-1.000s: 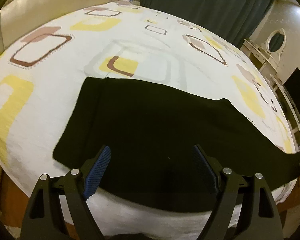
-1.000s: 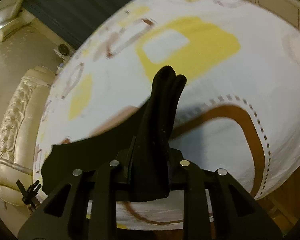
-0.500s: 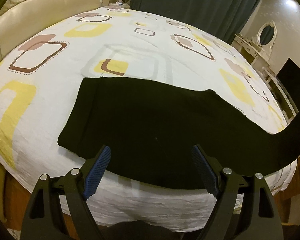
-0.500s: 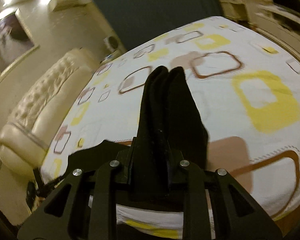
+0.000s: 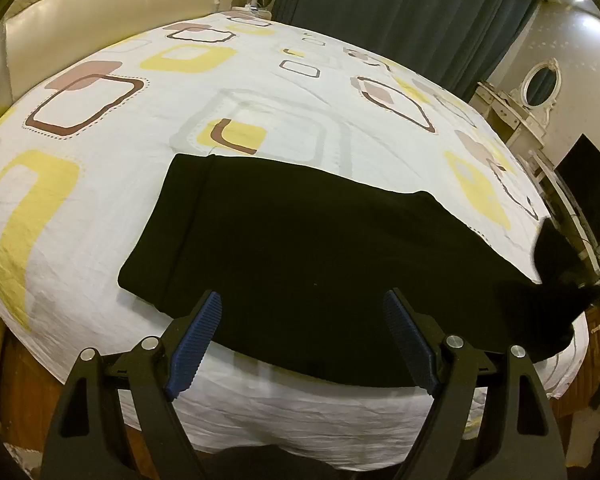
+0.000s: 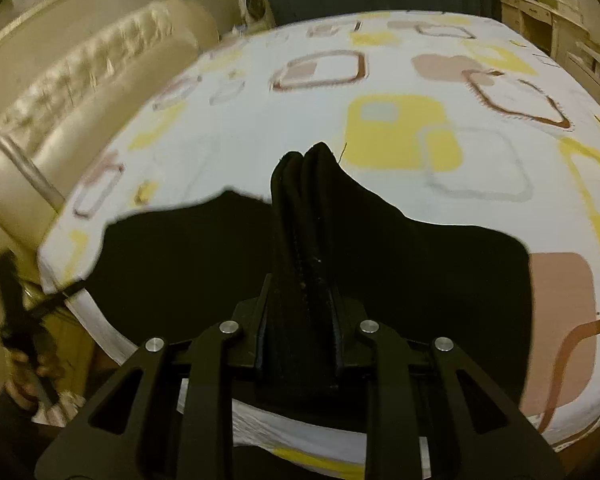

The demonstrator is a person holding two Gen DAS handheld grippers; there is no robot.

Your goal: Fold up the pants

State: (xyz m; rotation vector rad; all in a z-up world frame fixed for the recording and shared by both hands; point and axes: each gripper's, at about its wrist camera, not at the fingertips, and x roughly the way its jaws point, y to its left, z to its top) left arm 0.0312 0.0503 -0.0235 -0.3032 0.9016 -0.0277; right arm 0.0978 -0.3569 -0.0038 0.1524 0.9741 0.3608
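Note:
Black pants (image 5: 308,256) lie flat across the near part of the bed, waistband end to the left. My left gripper (image 5: 302,340) hovers open and empty over their near edge, blue pads wide apart. My right gripper (image 6: 300,304) is shut on the bunched leg-end of the pants (image 6: 304,208), which sticks up between its fingers; the rest of the pants (image 6: 420,280) spreads on the bed below. In the left wrist view that lifted end (image 5: 556,264) rises at the far right.
The bed has a white sheet (image 5: 148,128) with yellow and brown squares. A cream padded headboard (image 5: 80,32) stands at left, dark curtains (image 5: 400,12) behind, a dresser with oval mirror (image 5: 540,84) and a dark screen (image 5: 588,188) at right.
My right gripper has carried the held leg-end up and over toward the waistband side, now above the spread pants. My left gripper has stayed open, with the view shifting slightly.

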